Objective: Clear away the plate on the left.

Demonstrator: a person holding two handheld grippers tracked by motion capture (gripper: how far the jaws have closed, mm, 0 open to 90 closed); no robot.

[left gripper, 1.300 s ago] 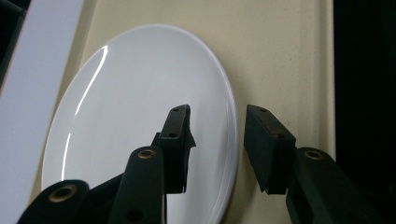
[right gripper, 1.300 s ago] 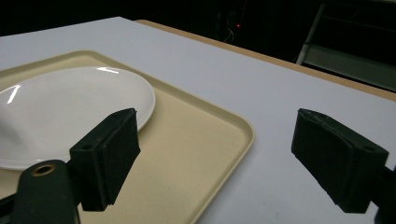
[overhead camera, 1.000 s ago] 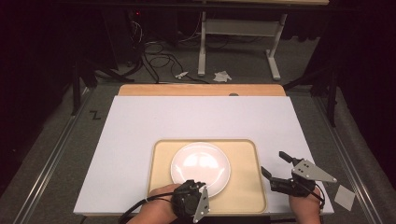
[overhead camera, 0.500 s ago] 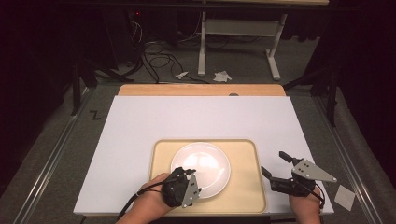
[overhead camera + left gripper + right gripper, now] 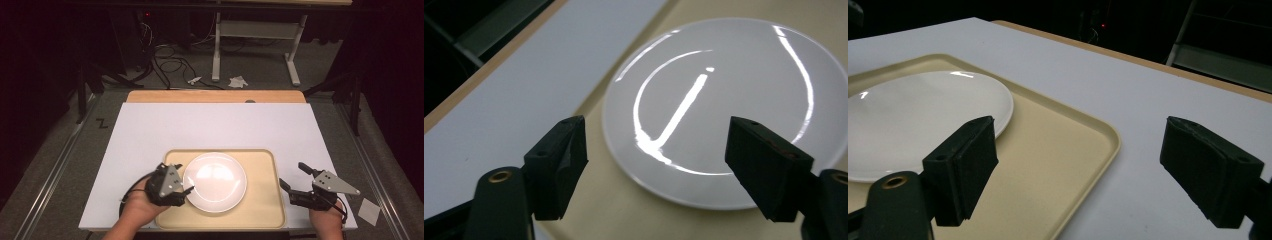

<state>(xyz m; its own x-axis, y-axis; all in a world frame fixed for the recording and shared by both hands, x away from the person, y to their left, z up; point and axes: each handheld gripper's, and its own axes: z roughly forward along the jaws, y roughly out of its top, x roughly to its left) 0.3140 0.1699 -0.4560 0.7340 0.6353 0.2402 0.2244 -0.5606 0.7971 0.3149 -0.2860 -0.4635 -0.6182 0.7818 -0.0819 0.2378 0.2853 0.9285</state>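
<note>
The left gripper (image 5: 176, 189) sits at the left rim of the white plate (image 5: 215, 181), its jaws spread and just been opening, with nothing pinched between them. The plate rests on the beige tray (image 5: 260, 200) on the table (image 5: 210, 125). The right gripper (image 5: 295, 181) hovers off the tray's right edge, jaws wide apart and empty. Both forearms are cut off by the bottom edge.

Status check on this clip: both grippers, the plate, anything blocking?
Left hand-held gripper open, jaws just widened, at the white plate rim, nothing gripped. Right hand-held gripper open, empty, off the tray. Plate flat on tray. Nothing blocking.
</note>
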